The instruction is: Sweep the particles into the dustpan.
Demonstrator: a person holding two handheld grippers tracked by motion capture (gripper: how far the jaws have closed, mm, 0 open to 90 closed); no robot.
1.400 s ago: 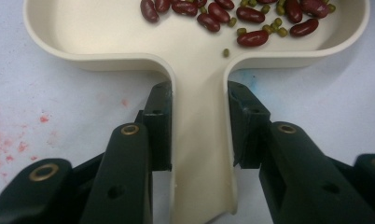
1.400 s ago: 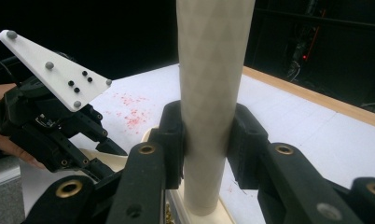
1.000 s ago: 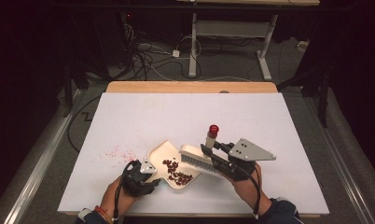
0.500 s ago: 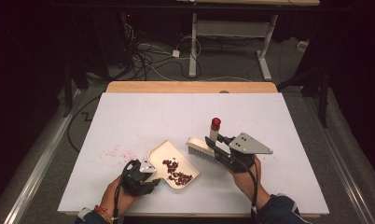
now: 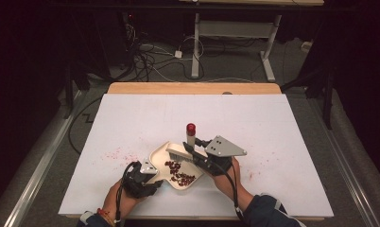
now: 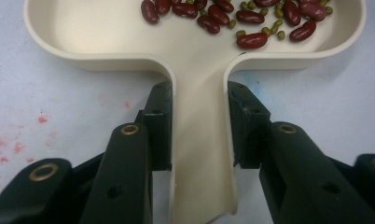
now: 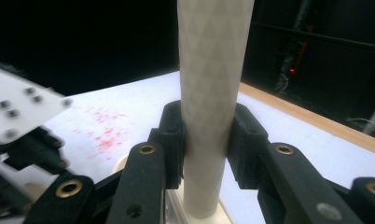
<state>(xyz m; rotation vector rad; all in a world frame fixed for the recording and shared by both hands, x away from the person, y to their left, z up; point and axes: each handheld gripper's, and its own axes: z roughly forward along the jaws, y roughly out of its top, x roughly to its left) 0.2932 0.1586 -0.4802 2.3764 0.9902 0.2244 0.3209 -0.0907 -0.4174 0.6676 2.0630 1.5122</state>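
Beans, dark red kidney ones mixed with small green ones [image 6: 251, 21], lie heaped in the cream plastic dustpan [image 5: 160, 153], whose flat handle the left claw [image 6: 199, 126] clamps from both sides on the white surface [image 5: 131, 118]. The right claw [image 7: 206, 135] grips the pale upright handle of the small white brush with the red tip [image 5: 191, 135]. Over the last second the brush has gone out to the right of the pan and come back, its bristle head now resting over the pan's far rim. That looks like another sweeping stroke delivered; faint red specks [image 5: 113, 153] remain to the left.
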